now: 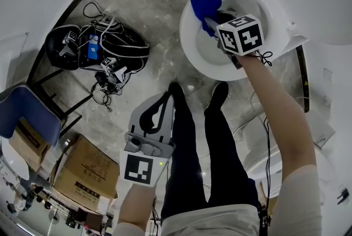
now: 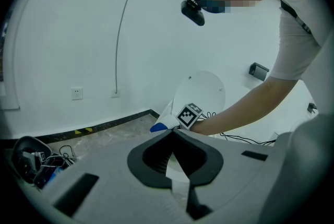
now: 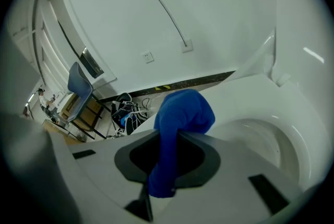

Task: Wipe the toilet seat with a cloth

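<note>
A white toilet seat (image 1: 190,37) rings the bowl at the upper right of the head view. My right gripper (image 1: 208,19) is shut on a blue cloth (image 1: 204,5), which rests on the seat's left rim. In the right gripper view the blue cloth (image 3: 180,118) bulges out past the jaws, with the seat (image 3: 245,97) and bowl beyond. My left gripper (image 1: 163,98) hangs shut and empty over the floor by the person's legs. In the left gripper view my left gripper (image 2: 172,131) points toward the raised toilet lid (image 2: 201,93) and the right arm.
A black bag with tangled cables (image 1: 96,50) lies on the marble floor at the left. A blue chair (image 1: 27,114) and cardboard boxes (image 1: 82,169) stand at the lower left. The person's feet (image 1: 176,89) are just in front of the toilet.
</note>
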### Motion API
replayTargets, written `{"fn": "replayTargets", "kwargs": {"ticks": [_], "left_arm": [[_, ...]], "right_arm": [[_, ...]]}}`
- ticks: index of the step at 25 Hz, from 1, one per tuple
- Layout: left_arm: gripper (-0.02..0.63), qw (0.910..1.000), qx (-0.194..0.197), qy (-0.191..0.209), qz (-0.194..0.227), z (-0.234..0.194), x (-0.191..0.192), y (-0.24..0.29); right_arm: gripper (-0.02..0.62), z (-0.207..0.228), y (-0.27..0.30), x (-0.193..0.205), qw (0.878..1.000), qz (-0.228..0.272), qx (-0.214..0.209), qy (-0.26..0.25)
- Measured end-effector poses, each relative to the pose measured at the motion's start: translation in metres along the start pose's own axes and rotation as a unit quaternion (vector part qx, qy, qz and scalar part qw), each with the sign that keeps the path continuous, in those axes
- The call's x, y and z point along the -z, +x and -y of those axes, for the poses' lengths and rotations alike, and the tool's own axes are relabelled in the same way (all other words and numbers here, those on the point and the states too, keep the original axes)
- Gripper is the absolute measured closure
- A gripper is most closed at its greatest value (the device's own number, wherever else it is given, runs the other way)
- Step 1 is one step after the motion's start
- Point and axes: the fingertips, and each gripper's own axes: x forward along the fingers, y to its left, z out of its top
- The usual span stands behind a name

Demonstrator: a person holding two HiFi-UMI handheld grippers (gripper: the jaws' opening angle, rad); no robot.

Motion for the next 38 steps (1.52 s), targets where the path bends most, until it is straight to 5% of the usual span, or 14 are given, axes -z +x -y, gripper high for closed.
{"fn": "replayTargets", "kwargs": {"ticks": [38], "left_arm": [[0.598, 0.9999, 0.01, 0.01, 0.0, 0.027, 0.005, 0.006]], "right_arm": [[0.54, -0.073, -0.012, 0.058, 0.995, -0.022, -0.096, 0.006]]}}
